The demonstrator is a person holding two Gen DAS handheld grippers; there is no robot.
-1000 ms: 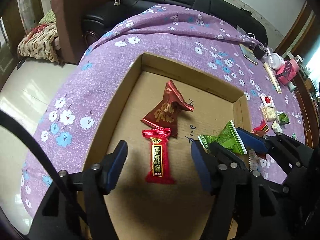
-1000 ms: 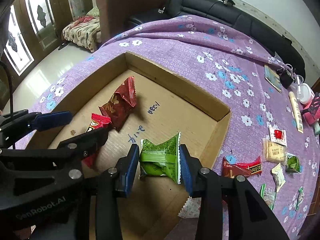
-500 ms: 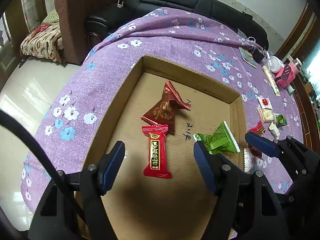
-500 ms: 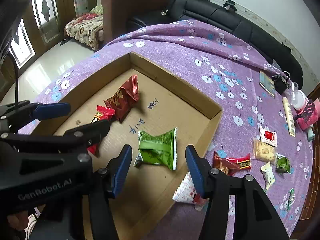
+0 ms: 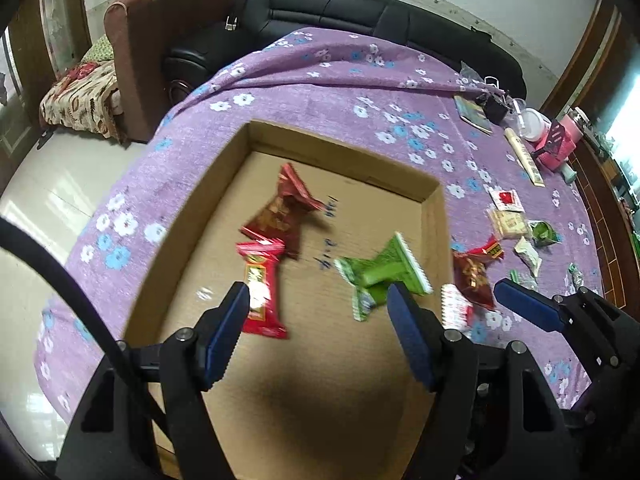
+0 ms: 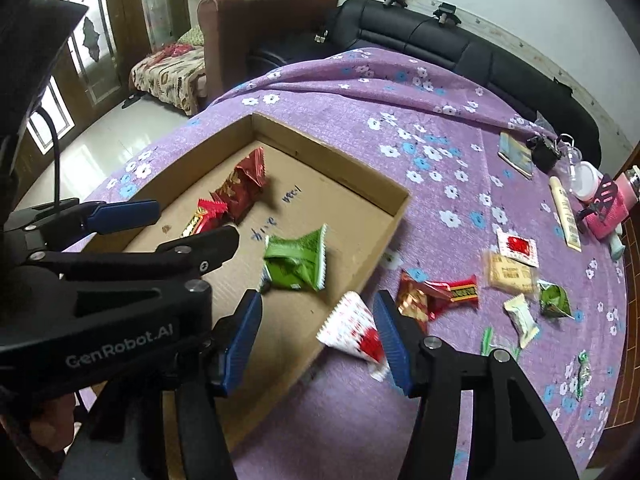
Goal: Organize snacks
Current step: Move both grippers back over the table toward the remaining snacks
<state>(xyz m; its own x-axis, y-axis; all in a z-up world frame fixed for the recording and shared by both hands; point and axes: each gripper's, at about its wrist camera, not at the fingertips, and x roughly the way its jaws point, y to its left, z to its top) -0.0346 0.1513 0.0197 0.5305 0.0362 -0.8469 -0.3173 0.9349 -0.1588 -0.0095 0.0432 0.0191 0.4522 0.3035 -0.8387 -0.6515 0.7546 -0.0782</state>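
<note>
Right wrist view: "GenRobot.AI" marks left tongs (image 6: 188, 228); both left and right tongs (image 6: 316, 336) released, empty.

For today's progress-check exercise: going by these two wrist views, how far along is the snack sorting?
Done: three snacks lie in the cardboard box: a green packet, a dark red packet and a red bar. In hand: nothing; the left gripper and right gripper are both open and empty. Left: a white-and-red packet beside the box wall and several more snacks, including a beige packet, on the purple cloth.
</note>
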